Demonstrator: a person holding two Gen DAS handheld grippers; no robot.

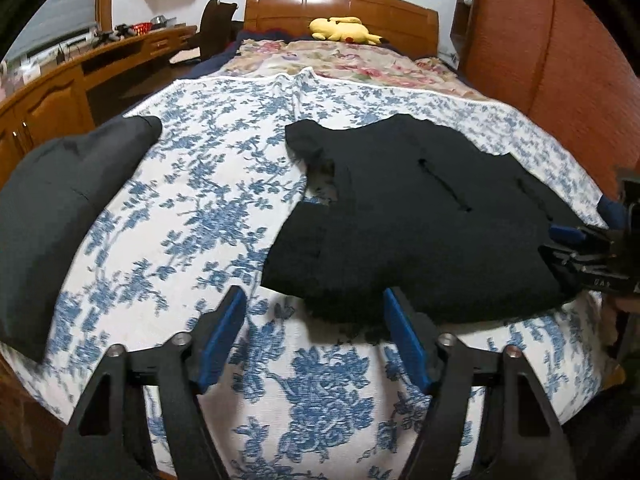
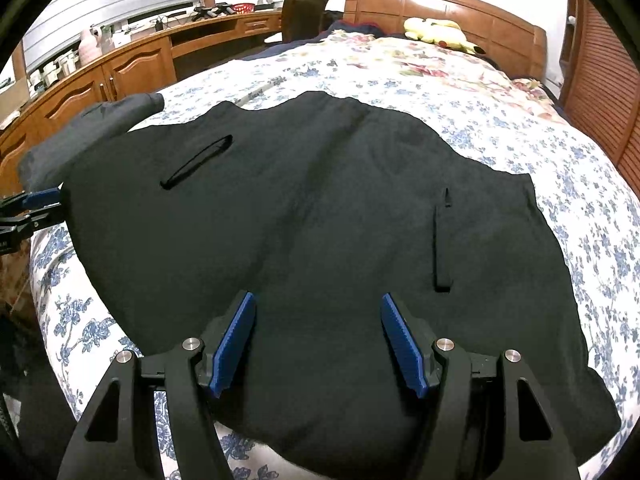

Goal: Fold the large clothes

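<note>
A large black garment [image 1: 420,216] with two slit pockets lies spread on the blue floral bedspread [image 1: 208,208]; it fills the middle of the right wrist view [image 2: 320,220]. My left gripper [image 1: 314,312] is open and empty, just above the garment's near left hem. My right gripper [image 2: 318,312] is open and empty, hovering over the garment's near part. The right gripper also shows at the right edge of the left wrist view [image 1: 580,248], and the left gripper at the left edge of the right wrist view [image 2: 36,204].
A dark grey folded garment [image 1: 60,208] lies at the bed's left edge. A yellow plush toy [image 1: 344,30] sits by the wooden headboard [image 1: 340,4]. Wooden cabinets [image 2: 120,68] run along the left; a louvred wooden wardrobe [image 1: 560,60] stands on the right.
</note>
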